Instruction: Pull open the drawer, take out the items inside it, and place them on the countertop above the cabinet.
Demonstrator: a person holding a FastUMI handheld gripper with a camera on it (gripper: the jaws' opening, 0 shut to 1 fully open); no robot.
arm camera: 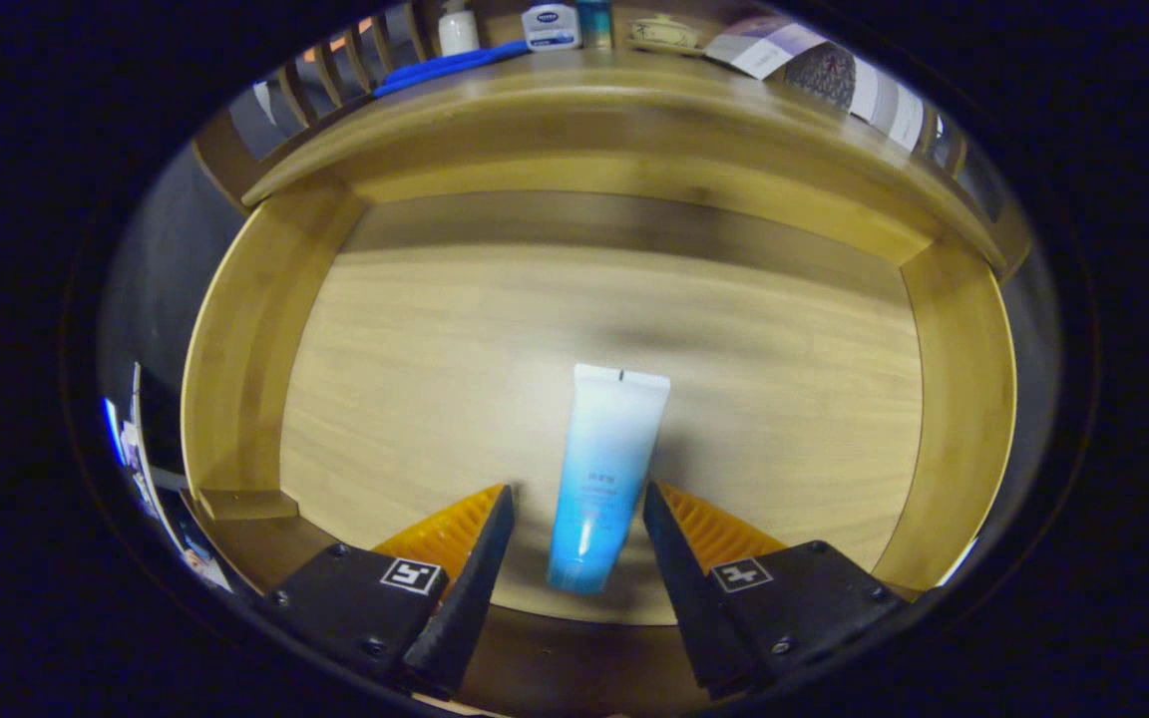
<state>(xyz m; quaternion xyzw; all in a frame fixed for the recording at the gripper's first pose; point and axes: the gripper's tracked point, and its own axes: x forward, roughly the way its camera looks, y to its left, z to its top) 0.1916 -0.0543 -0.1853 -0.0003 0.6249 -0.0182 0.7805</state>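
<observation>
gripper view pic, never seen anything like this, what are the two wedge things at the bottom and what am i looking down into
The picture comes from a fisheye camera mounted on a hand-held gripper, a two-finger tool that a person carries; no robot arm is involved. The camera looks forward along the fingers, so the two wedges are those fingers.

You are looking down into an open wooden drawer. One item lies on its floor: a blue and white tube. Its lower part sits between the two fingers, with its flat white end beyond them. The fingers stand apart, with a gap on each side of the tube, so nothing is held yet.

Beyond the drawer is the countertop above the cabinet, where a few things already stand, among them a small white bottle and a blue strip-like object I cannot identify.
</observation>
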